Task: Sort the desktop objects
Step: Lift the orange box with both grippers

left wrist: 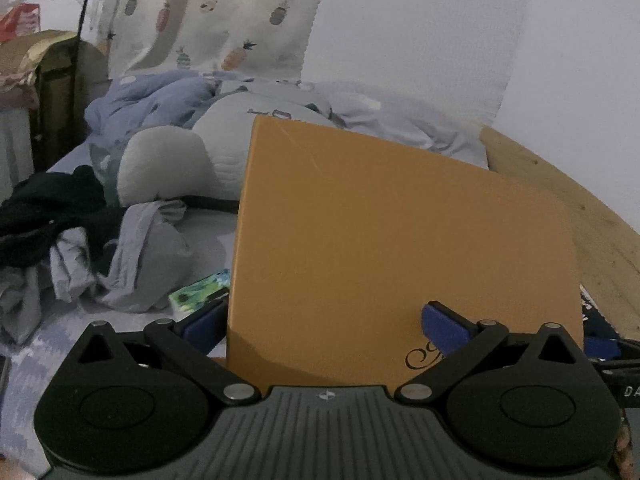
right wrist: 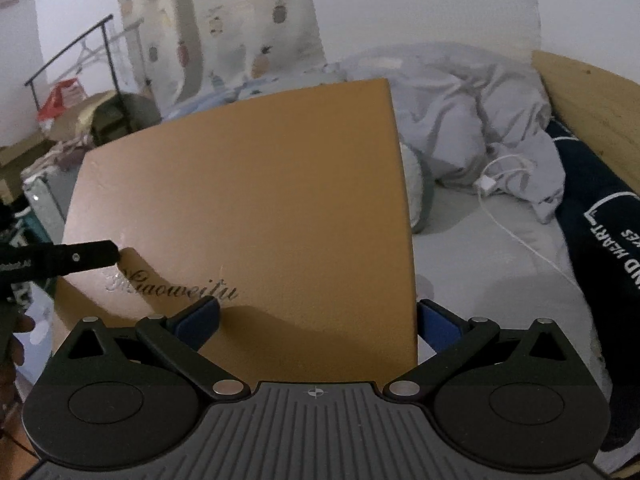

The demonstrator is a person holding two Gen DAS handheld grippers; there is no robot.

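A flat orange-brown box [left wrist: 380,240] with dark script on its top fills both views and tilts up over the bed. My left gripper [left wrist: 324,322] straddles its left edge. One blue pad [left wrist: 442,326] lies on the top face and the other pad [left wrist: 206,322] sits outside the edge, half hidden by the box. My right gripper [right wrist: 318,320] takes the box [right wrist: 248,200] at its right edge the same way, with one pad [right wrist: 198,320] on top and one pad [right wrist: 438,326] outside. Both stand wide with the box between the fingers. The left gripper's finger [right wrist: 80,258] shows in the right wrist view.
The box hangs over a bed with crumpled blue-grey bedding [left wrist: 168,96], a pale pillow [left wrist: 160,168], dark and grey clothes [left wrist: 60,208] and a small green packet [left wrist: 198,292]. A white charger cable [right wrist: 504,184] and a navy printed garment [right wrist: 600,216] lie on the right. The wooden headboard [right wrist: 592,92] runs behind.
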